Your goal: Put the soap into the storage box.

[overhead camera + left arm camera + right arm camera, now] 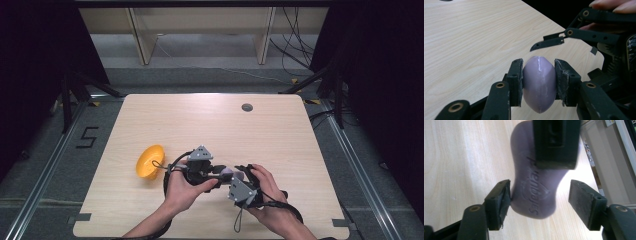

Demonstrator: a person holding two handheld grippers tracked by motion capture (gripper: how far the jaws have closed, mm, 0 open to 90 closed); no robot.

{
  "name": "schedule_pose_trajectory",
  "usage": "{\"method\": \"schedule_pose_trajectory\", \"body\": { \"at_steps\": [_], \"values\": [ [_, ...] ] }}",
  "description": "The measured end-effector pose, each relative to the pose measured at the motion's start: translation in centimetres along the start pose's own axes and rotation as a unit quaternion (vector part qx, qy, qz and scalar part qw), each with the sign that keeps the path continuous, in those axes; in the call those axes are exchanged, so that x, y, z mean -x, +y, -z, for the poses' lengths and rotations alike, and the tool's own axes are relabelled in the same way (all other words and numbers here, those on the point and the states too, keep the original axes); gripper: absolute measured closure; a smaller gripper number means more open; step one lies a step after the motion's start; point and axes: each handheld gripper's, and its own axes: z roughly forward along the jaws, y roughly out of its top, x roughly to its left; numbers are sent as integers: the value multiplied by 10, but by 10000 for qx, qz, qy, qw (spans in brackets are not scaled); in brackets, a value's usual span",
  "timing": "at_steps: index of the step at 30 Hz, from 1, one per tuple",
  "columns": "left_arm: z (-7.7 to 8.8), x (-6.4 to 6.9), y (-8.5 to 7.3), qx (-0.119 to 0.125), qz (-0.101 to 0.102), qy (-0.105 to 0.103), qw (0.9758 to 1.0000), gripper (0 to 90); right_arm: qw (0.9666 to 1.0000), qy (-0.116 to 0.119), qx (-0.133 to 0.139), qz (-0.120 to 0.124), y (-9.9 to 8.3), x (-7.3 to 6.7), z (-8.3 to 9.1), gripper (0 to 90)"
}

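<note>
- While the left gripper [539,82] is pinching the purple soap bar [539,83] across its narrow sides with both pads pressed flat on it, the bar is hanging in the air just above the wooden table [210,130], near its front edge between the person's 2 hands.
- Because soap is slick and the bar is rounded, it is likely sitting in a grip that could squeeze it out like a pip; a harder pinch or a tilt of the left hand [181,189] would be the cause.
- The right gripper [546,205] is standing with its jaws spread around the bar's lower end; 1 pad seems to be touching or nearly touching the soap, the other is well clear, so it is bearing none of the weight.
- If that hand is drawing away crookedly, the near pad could be dragging on the bar and twisting it in the left grip.
- A drop from here would be landing the bar on the table, where it could be sliding toward the edge.
- The yellow bowl [149,162] is lying tipped on its side, well to the left of the grippers; if the soap is meant for it, the bowl may be rocking or rolling when the bar goes in.
</note>
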Motion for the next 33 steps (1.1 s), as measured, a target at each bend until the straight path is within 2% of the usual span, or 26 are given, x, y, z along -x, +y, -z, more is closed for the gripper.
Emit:
{"method": "schedule_pose_trajectory", "body": {
  "at_steps": [1, 3, 4, 5, 6, 9, 10, 11, 12, 13, 17, 18, 19, 22, 26, 27, 28, 33],
  "values": [
    [0, 0, 0, 0, 0, 0, 10000, 595, 10000, -14, -20, -86, 0, 0, 1, 332],
    [1, 1, 0, 14, -19, 88, 10000, 595, 9989, 85, -117, -456, -1, -2, 3, 319],
    [2, 0, 0, 5, -48, 100, 9999, 595, 9999, 54, 3, -142, -1, 2, 3, 317],
    [3, 1, 0, 8, -34, 133, 9999, 594, 9989, 58, -84, -447, -2, -1, 5, 314],
    [2, 0, -1, 57, -51, 159, 9998, 594, 9985, 44, -112, -542, -3, -1, 6, 313],
    [5, 0, 0, -10, -112, 213, 9997, 595, 9980, 38, -81, -620, -6, 0, 9, 313],
    [7, 0, -1, 83, -121, 327, 9994, 595, 9978, 11, -58, -666, -10, 1, 11, 313],
    [9, -1, 0, 30, -116, 270, 9996, 595, 9972, -9, -82, -738, -11, 1, 12, 313],
    [9, -1, 0, 112, -142, 373, 9991, 595, 9966, 25, -32, -825, -13, 1, 13, 313],
    [11, -2, 0, 69, -130, 326, 9994, 595, 9958, 72, -21, -911, -15, 1, 14, 314],
    [14, -4, -1, 177, -138, 481, 9986, 595, 9947, -9, -50, -1028, -22, 5, 16, 317],
    [15, -4, -1, 136, -169, 536, 9983, 594, 9952, -28, -30, -975, -24, 6, 16, 317],
    [16, -5, -1, 121, -223, 511, 9984, 595, 9939, 12, -83, -1101, -25, 6, 18, 319],
    [20, -6, -2, 120, -182, 526, 9984, 594, 9933, -12, -99, -1153, -29, 6, 19, 321],
    [23, -7, -2, 244, -219, 620, 9975, 594, 9926, -33, -98, -1210, -33, 8, 19, 323],
    [23, -7, -2, 244, -219, 620, 9975, 594, 9933, -51, -79, -1148, -34, 9, 19, 323],
    [26, -7, -1, 214, -234, 673, 9972, 595, 9919, -35, -131, -1263, -35, 8, 19, 324],
    [31, -8, -1, 229, -263, 733, 9967, 594, 9926, -5, -115, -1211, -38, 9, 19, 326]
  ]
}}
